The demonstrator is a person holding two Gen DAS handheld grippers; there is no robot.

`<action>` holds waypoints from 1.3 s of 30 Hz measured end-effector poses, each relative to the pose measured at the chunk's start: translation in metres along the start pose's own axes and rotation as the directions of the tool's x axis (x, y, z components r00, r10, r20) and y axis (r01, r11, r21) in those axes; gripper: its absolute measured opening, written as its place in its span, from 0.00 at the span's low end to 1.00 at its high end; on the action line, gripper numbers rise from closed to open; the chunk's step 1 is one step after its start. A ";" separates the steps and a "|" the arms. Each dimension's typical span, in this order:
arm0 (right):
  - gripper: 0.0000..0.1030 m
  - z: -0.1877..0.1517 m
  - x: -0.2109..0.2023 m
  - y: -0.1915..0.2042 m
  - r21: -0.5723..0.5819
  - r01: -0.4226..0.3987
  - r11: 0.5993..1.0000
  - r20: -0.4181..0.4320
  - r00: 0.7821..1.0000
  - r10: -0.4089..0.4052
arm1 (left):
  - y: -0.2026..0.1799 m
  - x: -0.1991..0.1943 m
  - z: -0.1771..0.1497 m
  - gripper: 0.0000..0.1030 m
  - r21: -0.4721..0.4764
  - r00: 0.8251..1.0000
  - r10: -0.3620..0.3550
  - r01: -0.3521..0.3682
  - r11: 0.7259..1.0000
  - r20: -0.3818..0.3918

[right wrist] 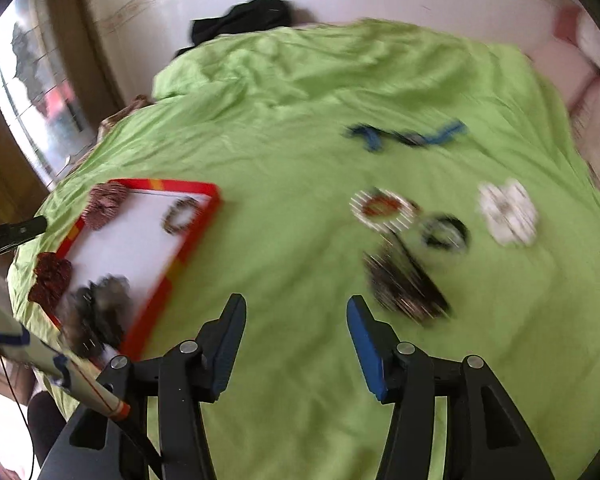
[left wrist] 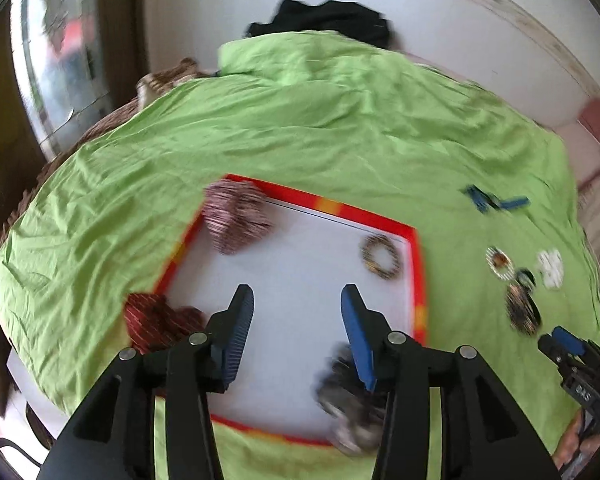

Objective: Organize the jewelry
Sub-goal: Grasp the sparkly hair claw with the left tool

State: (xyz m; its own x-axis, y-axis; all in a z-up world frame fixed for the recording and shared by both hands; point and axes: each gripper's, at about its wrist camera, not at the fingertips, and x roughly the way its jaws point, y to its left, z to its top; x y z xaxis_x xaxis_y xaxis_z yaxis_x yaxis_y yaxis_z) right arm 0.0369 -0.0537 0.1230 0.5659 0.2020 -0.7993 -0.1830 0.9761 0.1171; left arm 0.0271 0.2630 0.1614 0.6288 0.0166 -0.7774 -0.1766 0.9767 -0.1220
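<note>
A white board with a red rim (left wrist: 419, 264) (right wrist: 196, 232) lies on a green bed sheet. On it are a pink striped scrunchie (left wrist: 236, 220) (right wrist: 104, 204), a dark red one (left wrist: 156, 320) (right wrist: 50, 276), a grey-black one (left wrist: 352, 400) (right wrist: 96, 312) and a beaded bracelet (left wrist: 381, 257) (right wrist: 182, 214). My left gripper (left wrist: 296, 304) is open and empty above the board. My right gripper (right wrist: 296, 312) is open and empty over the sheet, left of a dark striped scrunchie (right wrist: 404, 284) (left wrist: 522, 308). Loose beside it lie a white-and-red ring (right wrist: 384, 210) (left wrist: 500, 264), a black bracelet (right wrist: 446, 236) and a white scrunchie (right wrist: 508, 214) (left wrist: 550, 268).
Blue clips (right wrist: 408, 136) (left wrist: 496, 200) lie farther back on the sheet. A black cloth (left wrist: 324, 20) (right wrist: 244, 20) sits at the far bed edge by the white wall. A window (left wrist: 56, 64) is at the left. Images are motion-blurred.
</note>
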 end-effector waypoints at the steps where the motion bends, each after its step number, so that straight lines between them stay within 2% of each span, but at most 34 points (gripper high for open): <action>1: 0.55 -0.008 -0.005 -0.012 0.023 0.010 1.000 -0.003 1.000 -0.010 | -0.015 -0.005 -0.005 0.43 0.021 1.000 -0.017 0.017 1.000 -0.003; 5: 0.55 -0.034 -0.021 -0.057 0.096 0.050 0.994 -0.008 0.999 -0.050 | -0.065 -0.014 -0.022 0.45 0.096 0.996 -0.087 0.089 0.991 -0.025; 9: 0.55 -0.054 -0.034 -0.097 0.169 0.083 0.982 -0.004 0.996 -0.084 | -0.111 -0.007 -0.035 0.46 0.146 0.985 -0.149 0.161 0.976 -0.087; 14: 0.55 -0.071 -0.037 -0.131 0.232 0.093 0.968 0.005 0.995 -0.097 | -0.168 0.022 -0.052 0.46 0.123 0.947 -0.245 0.274 0.954 -0.207; 17: 0.55 -0.079 -0.033 -0.143 0.248 0.099 0.964 0.016 0.994 -0.106 | -0.198 0.043 -0.057 0.46 0.118 0.933 -0.265 0.299 0.947 -0.243; 22: 0.55 -0.081 -0.027 -0.155 0.249 0.103 0.963 0.050 0.992 -0.118 | -0.247 0.086 -0.056 0.46 0.056 0.895 -0.329 0.361 0.931 -0.303; 24: 0.55 -0.082 -0.026 -0.159 0.245 0.099 0.964 0.063 0.991 -0.118 | -0.264 0.102 -0.053 0.46 0.041 0.886 -0.338 0.369 0.929 -0.316; 26: 0.55 -0.084 -0.024 -0.162 0.240 0.097 0.966 0.070 0.991 -0.117 | -0.277 0.115 -0.050 0.46 0.050 0.888 -0.332 0.366 0.929 -0.318; 29: 0.55 -0.085 -0.016 -0.168 0.252 0.089 0.964 0.060 0.992 -0.107 | -0.294 0.133 -0.047 0.46 0.091 0.902 -0.287 0.332 0.939 -0.323; 31: 0.55 -0.085 -0.012 -0.174 0.279 0.064 0.958 0.058 0.995 -0.084 | -0.301 0.145 -0.048 0.45 0.108 0.899 -0.272 0.325 0.940 -0.343; 33: 0.55 -0.083 -0.009 -0.177 0.292 0.059 0.955 0.058 0.995 -0.079 | -0.305 0.154 -0.052 0.25 0.115 0.888 -0.276 0.338 0.934 -0.369; 34: 0.55 -0.083 -0.008 -0.178 0.295 0.062 0.953 0.055 0.995 -0.082 | -0.306 0.154 -0.053 0.20 0.128 0.893 -0.257 0.323 0.938 -0.368; 37: 0.55 -0.084 -0.006 -0.181 0.308 0.065 0.949 0.050 0.995 -0.084 | -0.302 0.145 -0.052 0.19 0.144 0.895 -0.252 0.323 0.936 -0.368; 39: 0.55 -0.085 -0.007 -0.183 0.312 0.069 0.947 0.051 0.995 -0.089 | -0.292 0.130 -0.049 0.19 0.158 0.902 -0.250 0.320 0.934 -0.351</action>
State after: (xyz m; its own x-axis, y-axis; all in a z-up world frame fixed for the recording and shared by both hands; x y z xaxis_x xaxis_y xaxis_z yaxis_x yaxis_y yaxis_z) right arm -0.0020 -0.2402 0.0575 0.6199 0.1179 -0.7757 0.1169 0.9637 0.2399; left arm 0.1232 -0.0306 0.0655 0.3457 -0.3044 -0.8876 0.1564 0.9514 -0.2654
